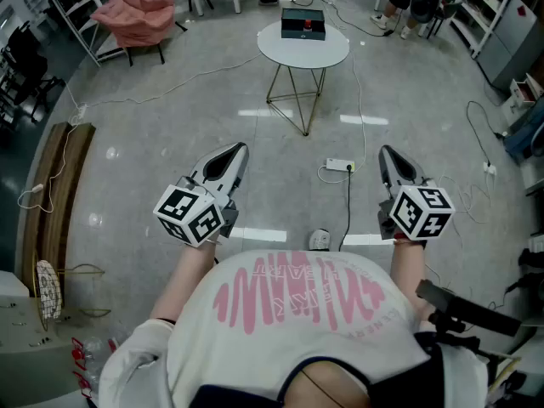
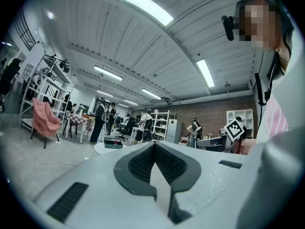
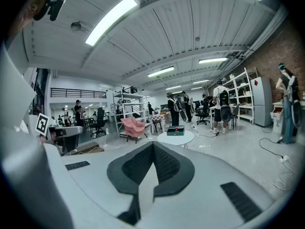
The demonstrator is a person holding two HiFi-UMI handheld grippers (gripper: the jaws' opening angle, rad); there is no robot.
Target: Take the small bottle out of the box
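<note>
Small bottle: not made out for certain; a red spot (image 1: 306, 24) shows at the top of the dark box (image 1: 293, 19) and may be its cap, too small to tell. Box: lies flat toward the far side of the white round table (image 1: 303, 56), at 12 o'clock from the person; probably put there so it can be reached standing, from any side. Table: thin wire legs, bare but for the box. Approach: open grey floor lies between person and table, with a power strip (image 1: 338, 166) and its cable at about 12 o'clock, between the two grippers. Pink chair (image 1: 136, 15): 10 o'clock, against shelving, well apart from the table. Left gripper (image 1: 231, 153): held in front of the body at 11 o'clock, roughly level, marker cube (image 1: 191, 213) toward the person; its own view shows the ribbed pads pressed together with nothing between them, clenched on air. Right gripper (image 1: 389, 153): at 1 o'clock, tipped slightly downward, pads likewise closed tight and empty, the table and box visible beyond its tips. Both point toward the table and touch nothing; judged a carrying posture, jaws closed because nothing is within grasp yet. Status: removal not begun; box well out of reach, so an approach and an opening of the jaws would seem to come first.
</note>
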